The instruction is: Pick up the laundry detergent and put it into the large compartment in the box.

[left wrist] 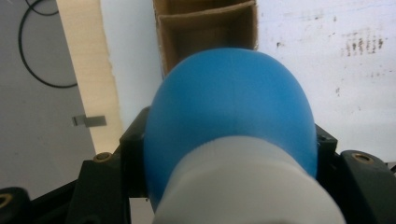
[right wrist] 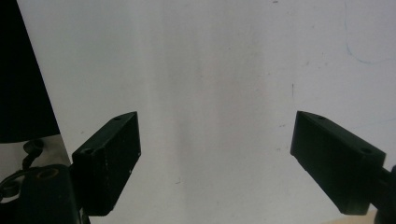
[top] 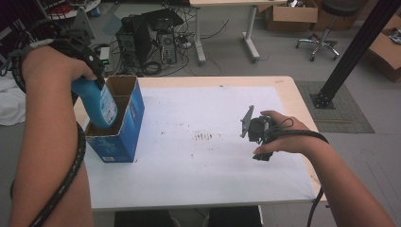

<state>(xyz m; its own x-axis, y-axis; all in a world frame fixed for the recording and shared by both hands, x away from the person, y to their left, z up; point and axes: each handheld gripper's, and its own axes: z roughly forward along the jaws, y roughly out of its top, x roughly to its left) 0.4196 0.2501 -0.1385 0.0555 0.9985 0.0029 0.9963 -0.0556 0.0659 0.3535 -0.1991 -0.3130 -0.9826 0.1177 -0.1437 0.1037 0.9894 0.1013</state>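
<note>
The left hand-held gripper point(top: 97, 78) is clamped on a blue bottle point(top: 100, 103), its jaws pressing the bottle's shoulders just below the white cap point(left wrist: 243, 186). The bottle hangs tilted, its lower end inside the open top of a blue cardboard box point(top: 127, 127) standing on the tabletop point(top: 203, 161). The right hand-held gripper point(right wrist: 215, 158) rests well apart, jaws spread wide over the bare tabletop.

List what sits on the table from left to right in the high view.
Blue bottle held in the left gripper → blue cardboard box with open compartments → dark smudges on the white table → right gripper, resting with jaws open.
</note>
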